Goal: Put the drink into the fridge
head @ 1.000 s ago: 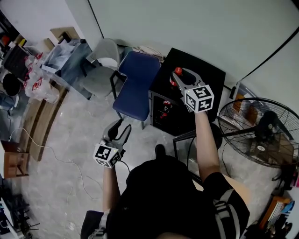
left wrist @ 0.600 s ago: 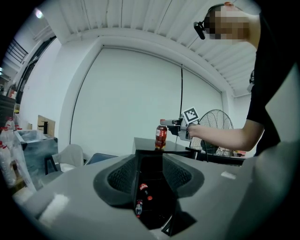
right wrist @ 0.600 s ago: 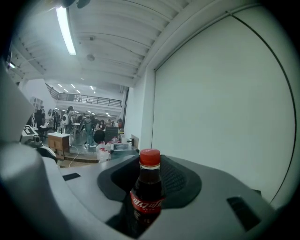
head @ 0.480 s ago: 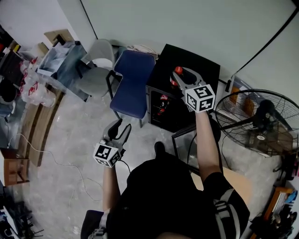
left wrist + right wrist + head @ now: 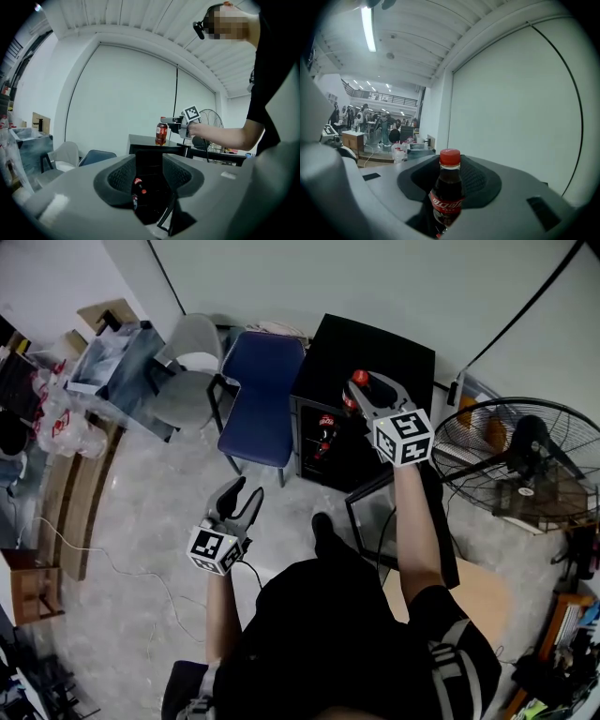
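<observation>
While right gripper (image 5: 363, 396) fingers clenched the upright drink (image 5: 447, 191) above the fridge (image 5: 394, 338) top | open fridge interior lay at 7 o'clock from drink | drink's long axis vertical | right hand nearer | left gripper (image 5: 244, 495) fingers released, empty, at 7 o'clock, well apart

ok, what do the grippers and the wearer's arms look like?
Both alike: left gripper and right gripper have grey tongs with dark textured pads, each backed by a white cube bearing black square markers. The person wears a black short-sleeved top; forearms are bare.
</observation>
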{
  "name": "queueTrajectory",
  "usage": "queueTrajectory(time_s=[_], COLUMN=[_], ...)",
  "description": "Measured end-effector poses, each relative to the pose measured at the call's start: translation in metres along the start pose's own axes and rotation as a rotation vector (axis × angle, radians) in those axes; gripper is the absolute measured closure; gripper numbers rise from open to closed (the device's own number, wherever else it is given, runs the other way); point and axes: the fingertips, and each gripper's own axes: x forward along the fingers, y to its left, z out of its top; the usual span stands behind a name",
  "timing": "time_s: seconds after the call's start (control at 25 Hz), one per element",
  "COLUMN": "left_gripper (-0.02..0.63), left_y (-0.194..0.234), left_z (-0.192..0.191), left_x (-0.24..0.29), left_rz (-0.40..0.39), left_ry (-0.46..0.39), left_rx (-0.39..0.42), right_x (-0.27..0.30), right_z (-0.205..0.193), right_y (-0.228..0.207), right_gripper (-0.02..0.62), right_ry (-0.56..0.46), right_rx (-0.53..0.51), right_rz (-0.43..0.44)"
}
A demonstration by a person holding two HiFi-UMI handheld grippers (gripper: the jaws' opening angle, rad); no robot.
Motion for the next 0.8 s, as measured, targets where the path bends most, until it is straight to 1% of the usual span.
queueTrajectory(time_s=[0.2, 0.52, 0.68, 0.8], left_gripper=[0.428, 0.428, 0.428, 0.428], left_y=[-0.005, -0.008, -0.007, -0.01], left_z=[-0.005, -0.007, -0.004, -0.005], left_x=[-0.009, -0.026, -0.027, -0.027], left_rz=[-0.03, -0.065, -0.082, -0.089], left_ry=[0.011, 0.026, 0.024, 0.029], left_rx=[0.006, 0.014, 0.033, 0.033], right_x=[-0.01, -0.027, -0.036, -0.043], right_z=[-0.004, -0.01, -0.019, -0.029], right_y=[0.01, 0.029, 0.035, 0.036], right_gripper=[0.46, 0.46, 0.462, 0.462], right_ry=[0.017, 0.03, 0.042, 0.047], right_rx=[-0.015, 0.0, 0.004, 0.023], right_rz=[-0.031, -0.058, -0.072, -0.079])
